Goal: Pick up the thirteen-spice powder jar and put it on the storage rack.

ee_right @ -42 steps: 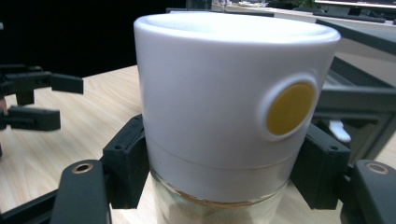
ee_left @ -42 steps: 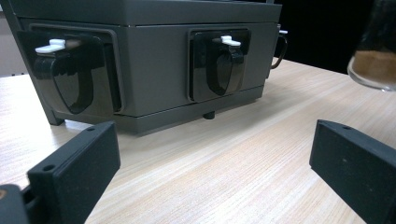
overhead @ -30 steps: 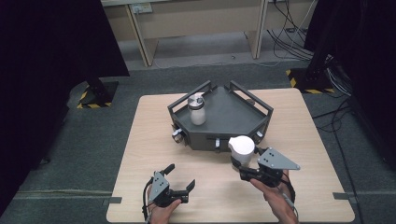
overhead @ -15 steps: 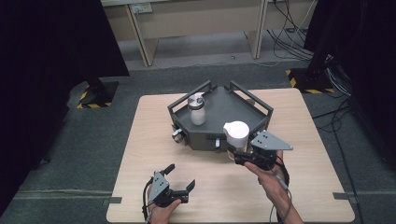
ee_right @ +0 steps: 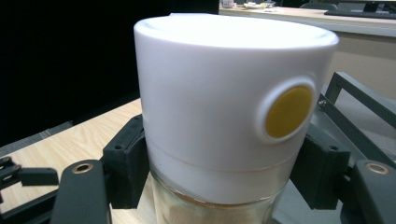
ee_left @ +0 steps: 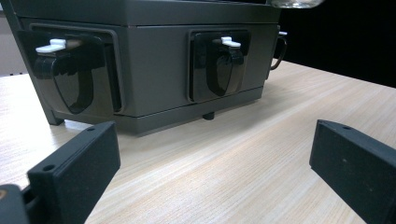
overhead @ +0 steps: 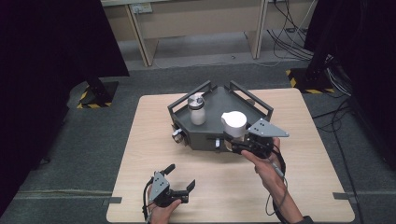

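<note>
Glass jar [ee_right: 219,205] (glossy white plastic cap [ee_right: 233,93]), matt wood-grain table [overhead: 224,186]

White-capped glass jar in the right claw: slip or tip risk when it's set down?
The white-capped clear glass jar looks rigid and smooth, so it may slip: the right claw grips it just under the cap. The wide, tall cap probably makes it top-heavy and apt to tip. Being glass, it is likely fragile against the dark grey metal tray.

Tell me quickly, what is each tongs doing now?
Left tongs: open, holding nothing, low over the table.
Right tongs: closed on the jar, at the tray.
</note>
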### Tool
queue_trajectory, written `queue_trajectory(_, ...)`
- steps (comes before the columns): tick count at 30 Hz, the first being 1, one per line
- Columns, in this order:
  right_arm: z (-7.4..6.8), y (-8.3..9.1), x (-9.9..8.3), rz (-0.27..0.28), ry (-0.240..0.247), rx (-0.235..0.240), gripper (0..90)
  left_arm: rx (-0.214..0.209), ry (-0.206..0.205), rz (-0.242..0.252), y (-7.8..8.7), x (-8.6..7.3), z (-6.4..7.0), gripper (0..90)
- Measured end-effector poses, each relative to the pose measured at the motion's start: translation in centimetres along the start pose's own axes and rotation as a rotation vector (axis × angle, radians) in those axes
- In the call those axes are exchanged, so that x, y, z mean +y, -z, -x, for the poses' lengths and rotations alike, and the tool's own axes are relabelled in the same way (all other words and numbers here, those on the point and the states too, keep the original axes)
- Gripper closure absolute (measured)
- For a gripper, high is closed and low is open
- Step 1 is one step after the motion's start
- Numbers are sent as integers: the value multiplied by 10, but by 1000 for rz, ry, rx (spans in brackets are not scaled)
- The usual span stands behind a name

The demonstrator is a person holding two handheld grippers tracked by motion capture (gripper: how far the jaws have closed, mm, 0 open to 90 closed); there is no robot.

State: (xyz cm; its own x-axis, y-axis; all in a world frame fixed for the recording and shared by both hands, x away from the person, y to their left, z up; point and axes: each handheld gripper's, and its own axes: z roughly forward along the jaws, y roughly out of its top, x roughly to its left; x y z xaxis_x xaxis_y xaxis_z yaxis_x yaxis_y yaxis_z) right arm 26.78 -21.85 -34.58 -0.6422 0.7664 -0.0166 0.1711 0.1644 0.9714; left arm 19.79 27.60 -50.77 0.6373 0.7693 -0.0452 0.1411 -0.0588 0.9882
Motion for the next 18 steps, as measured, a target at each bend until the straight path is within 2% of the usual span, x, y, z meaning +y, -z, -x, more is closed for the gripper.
queue_trajectory(18, 9, -16, 17, -6, -13, -30, 305, -2, 0, -1, 0, 0, 0, 11)
